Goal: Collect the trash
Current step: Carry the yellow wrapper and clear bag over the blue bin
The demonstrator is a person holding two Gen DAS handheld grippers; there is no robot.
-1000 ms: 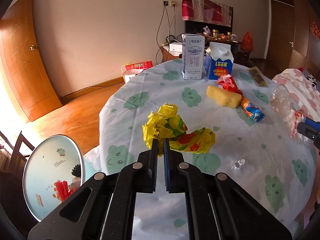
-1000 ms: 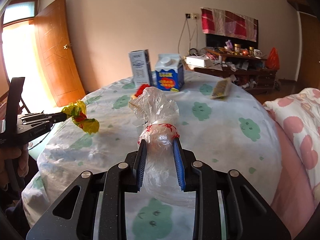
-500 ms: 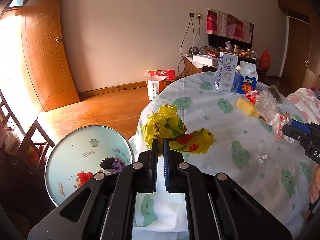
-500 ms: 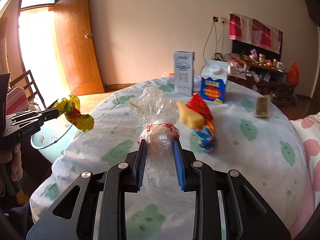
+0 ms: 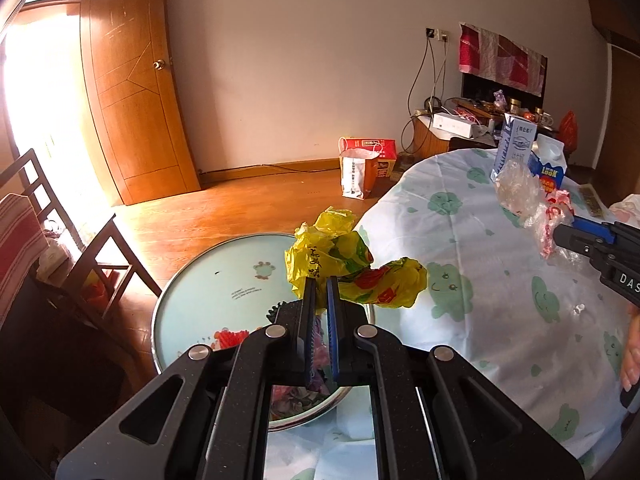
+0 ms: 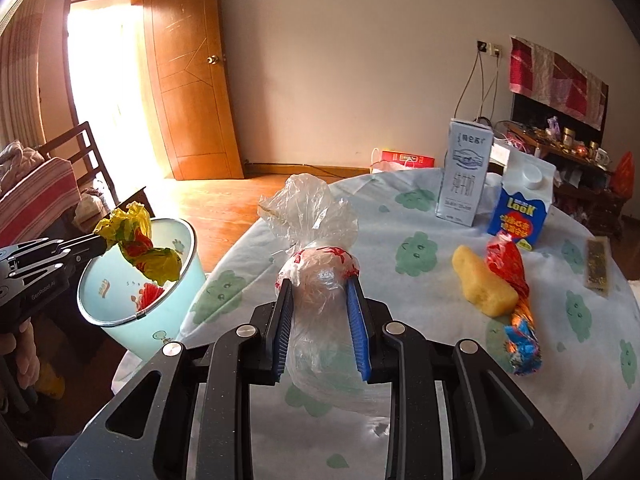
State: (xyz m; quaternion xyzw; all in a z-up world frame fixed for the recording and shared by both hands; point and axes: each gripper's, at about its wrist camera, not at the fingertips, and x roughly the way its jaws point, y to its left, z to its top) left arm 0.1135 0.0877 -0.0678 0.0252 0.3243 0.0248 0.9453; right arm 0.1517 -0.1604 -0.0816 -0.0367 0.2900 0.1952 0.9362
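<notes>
Trash held in both grippers. The left gripper (image 5: 320, 280) is clamped on a crumpled yellow wrapper (image 5: 348, 260), which hangs in the air above the open mouth of a pale blue bin (image 5: 192, 300) standing on the floor just beside the table (image 5: 500, 300). From the right wrist view the same yellow wrapper (image 6: 140, 248) sits over the bin (image 6: 176, 320) rim, not touching it. Red scraps lie inside the bin; its other contents are screened by the gripper body and cannot be identified.

The right gripper (image 6: 320, 288) is closed around a clear plastic bag (image 6: 316, 240) with a red-printed band, held above the tablecloth. The bag's lower part is hidden behind the blue pads (image 6: 358, 332).

On the table, well apart from the bin: a tall white carton (image 6: 464, 172) and a blue milk carton (image 6: 520, 204) standing upright near each other, a yellow sponge (image 6: 484, 284) touching a red and blue snack wrapper (image 6: 516, 308), and a small dark packet (image 6: 598, 266) whose print is too small to read. The near table edge is cut off by both gripper bodies.
</notes>
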